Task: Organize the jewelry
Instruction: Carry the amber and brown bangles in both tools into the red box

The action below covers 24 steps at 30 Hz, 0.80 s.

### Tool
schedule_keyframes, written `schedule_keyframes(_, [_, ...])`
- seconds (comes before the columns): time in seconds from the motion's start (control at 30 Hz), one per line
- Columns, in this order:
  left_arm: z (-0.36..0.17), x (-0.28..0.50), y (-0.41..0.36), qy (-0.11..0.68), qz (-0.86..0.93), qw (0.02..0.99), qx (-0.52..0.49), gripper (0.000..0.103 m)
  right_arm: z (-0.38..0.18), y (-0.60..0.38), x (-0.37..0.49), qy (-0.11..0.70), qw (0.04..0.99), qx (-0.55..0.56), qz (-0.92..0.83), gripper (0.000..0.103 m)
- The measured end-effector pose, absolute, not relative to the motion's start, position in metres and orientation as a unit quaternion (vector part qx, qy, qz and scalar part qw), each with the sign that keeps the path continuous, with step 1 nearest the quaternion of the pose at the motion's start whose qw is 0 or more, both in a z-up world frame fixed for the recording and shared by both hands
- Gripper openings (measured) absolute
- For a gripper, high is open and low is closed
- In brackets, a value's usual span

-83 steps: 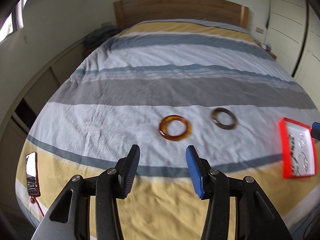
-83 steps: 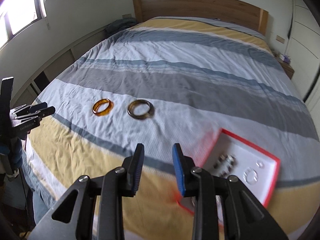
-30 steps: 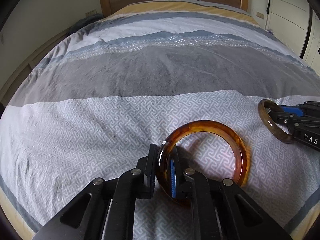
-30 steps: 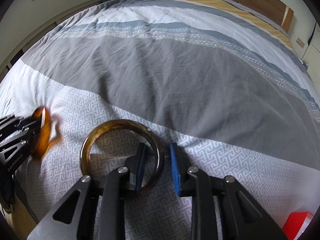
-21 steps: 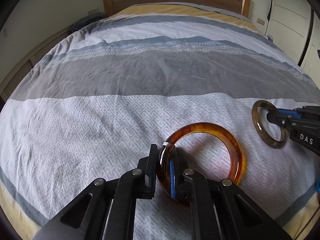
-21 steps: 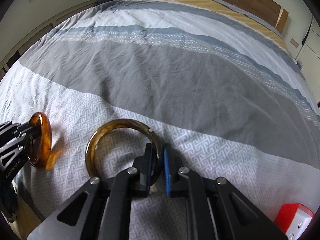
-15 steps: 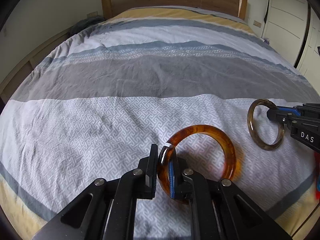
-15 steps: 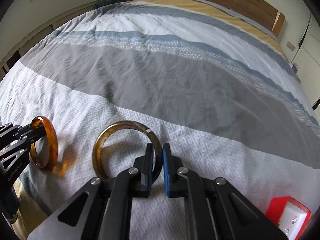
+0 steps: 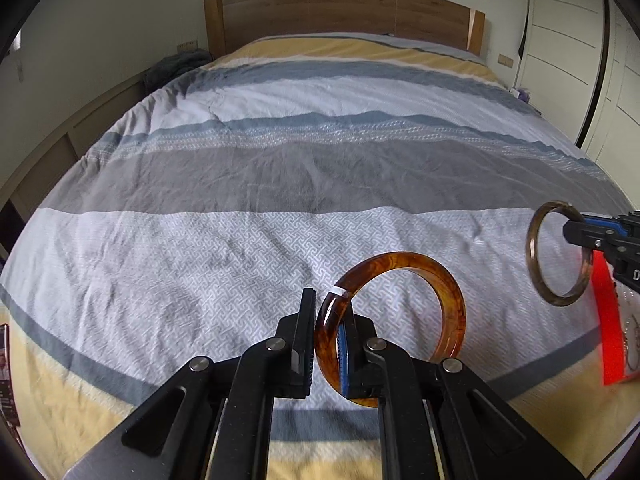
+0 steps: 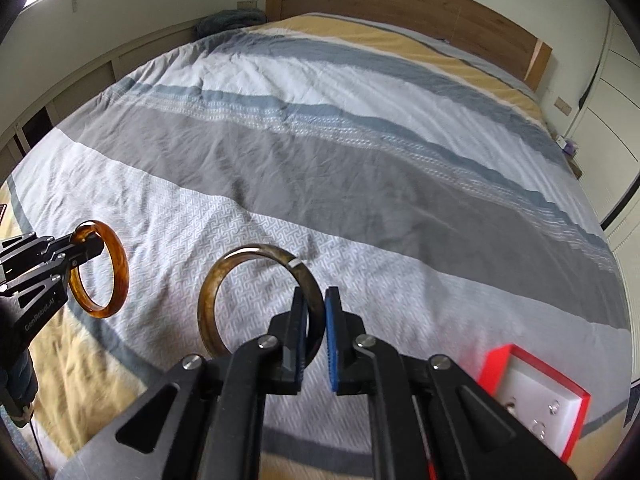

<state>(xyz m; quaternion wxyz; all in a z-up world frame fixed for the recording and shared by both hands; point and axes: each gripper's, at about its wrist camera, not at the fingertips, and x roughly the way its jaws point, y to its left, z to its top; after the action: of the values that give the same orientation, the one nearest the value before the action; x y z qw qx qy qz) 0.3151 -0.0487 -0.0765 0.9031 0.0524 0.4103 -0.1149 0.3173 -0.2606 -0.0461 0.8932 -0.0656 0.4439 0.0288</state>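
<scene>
Both tools are matte black two-finger linkages, angular arms joined by round silver pivot screws. The left gripper (image 9: 326, 340) carries one plain black ribbed finger and one faced with a blue ribbed pad (image 9: 342, 354). The right gripper (image 10: 316, 336) has blue-faced fingers (image 10: 331, 336). White lettering (image 10: 39, 315) runs along the left tool's side plate.

Glossy amber bangle (image 9: 448, 308), matt woven bedspread (image 9: 280, 184), wooden headboard (image 9: 340, 12)

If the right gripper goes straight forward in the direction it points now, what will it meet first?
Most likely only the striped bedcover. The right gripper is shut on the dark brown bangle and aims across the bed. Nothing else lies ahead; the red tray sits off to its right. Depth is uncertain.
</scene>
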Motion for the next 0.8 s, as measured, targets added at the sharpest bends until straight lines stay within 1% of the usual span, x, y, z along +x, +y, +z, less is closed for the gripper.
schedule_keyframes(0.23, [-0.051, 0.293, -0.054, 0.395, -0.12, 0.909, 0.059, 0.009, -0.016, -0.287, 0.281, 0.425, 0.904, -0.05, 0.013, 0.008])
schedule_keyframes(0.47, [-0.028, 0.272, -0.08, 0.379, -0.138, 0.912, 0.069, 0.009, 0.012, -0.337, 0.237, 0.406, 0.913, -0.037, -0.016, 0.008])
schedule_keyframes(0.67, [-0.014, 0.257, -0.13, 0.369, -0.176, 0.909, 0.079, 0.009, 0.024, -0.399, 0.197, 0.4, 0.914, -0.022, -0.059, 0.008])
schedule_keyframes(0.8, [-0.013, 0.248, -0.171, 0.369, -0.209, 0.902, 0.087, 0.009, 0.018, -0.444, 0.177, 0.406, 0.91, -0.005, -0.087, 0.008])
